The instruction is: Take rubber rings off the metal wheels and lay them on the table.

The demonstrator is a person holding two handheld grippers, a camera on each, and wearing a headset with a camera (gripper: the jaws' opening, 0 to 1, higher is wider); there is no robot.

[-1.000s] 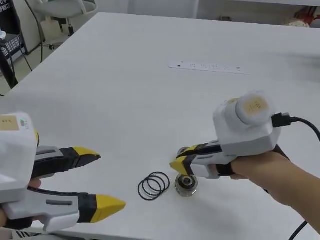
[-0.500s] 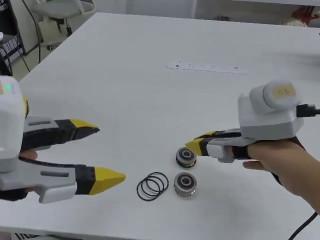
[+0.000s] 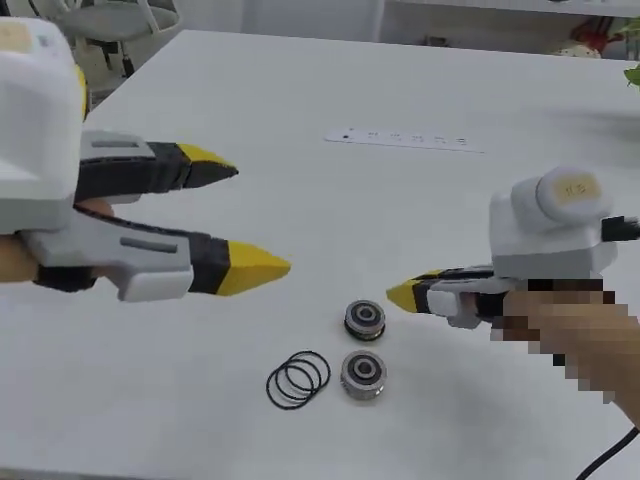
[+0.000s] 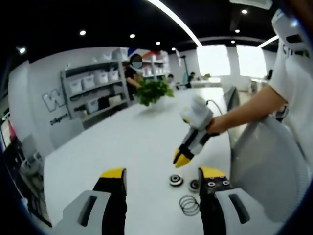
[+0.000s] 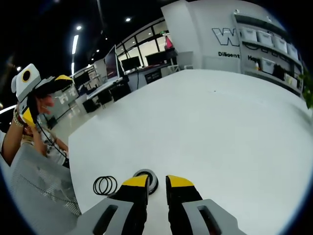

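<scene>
While my left gripper [image 3: 262, 219] hovers wide and empty at the left (ready to steady a wheel, I think), the rubber rings [image 3: 297, 379] lie on the table [image 3: 300, 120] just beside two metal wheels [image 3: 364, 319]. My right gripper [image 3: 400, 293], narrow and empty, aims at the farther one. Its own view gives one wheel before the jaws, and the head view gives both.

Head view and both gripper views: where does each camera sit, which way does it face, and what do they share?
Head view: on the headset, looking forward and down at the table; left gripper open, right gripper beside two wheels.
Left gripper view: on the left gripper, facing across the table toward the right gripper and the person's arm; own jaws wide apart.
Right gripper view: on the right gripper, low over the table, one wheel just ahead; own jaws close together.
Shared: all three show the rubber rings beside the wheels.
</scene>
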